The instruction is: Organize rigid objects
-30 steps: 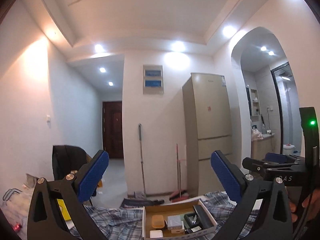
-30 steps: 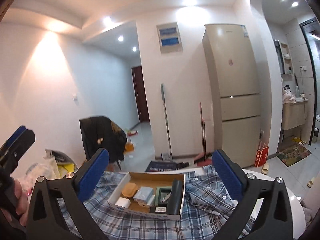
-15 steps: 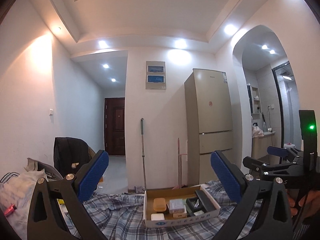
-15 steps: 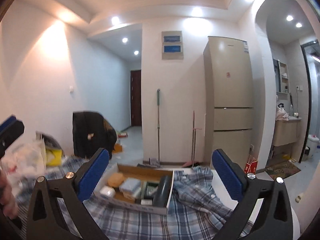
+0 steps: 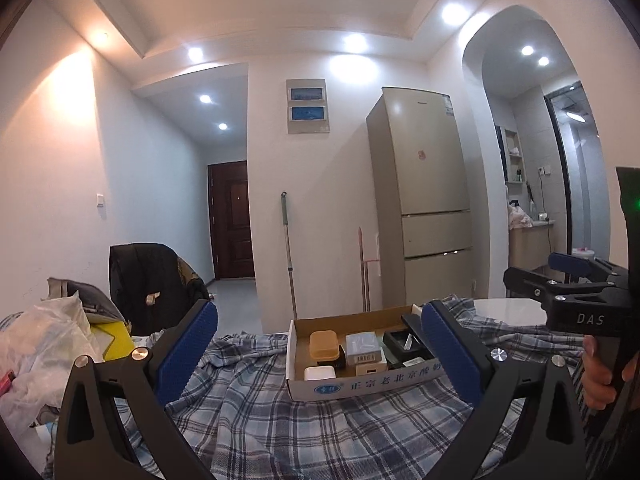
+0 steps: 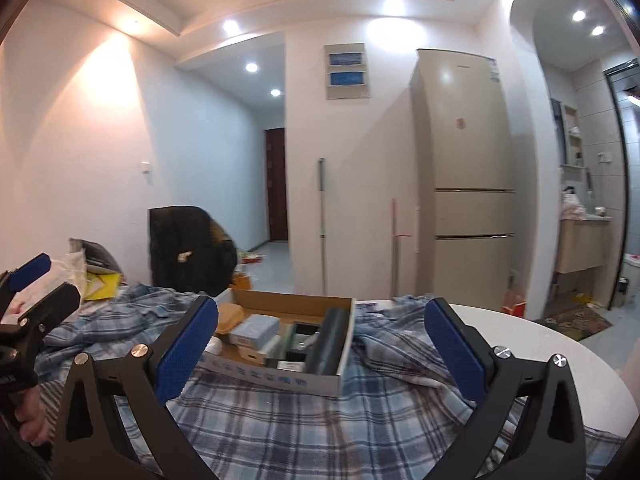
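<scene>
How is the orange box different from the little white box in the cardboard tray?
The rounded orange box looks taller and bigger; the small white box is lower and flatter. The orange box sits farther back in the shallow cardboard tray; the white box lies by the front wall. Both have rounded corners and lie inside the tray.

Recessed ceiling spots [image 5: 355, 42] light the room evenly and fairly brightly; one throws a warm glare patch on the left wall [image 5: 72, 80]. The fridge [image 6: 466, 120] carries soft reflections. Both fisheye views bend straight lines near the rim and darken to black at the corners. The left wrist view is sharp; the right wrist view is slightly motion-blurred.
</scene>
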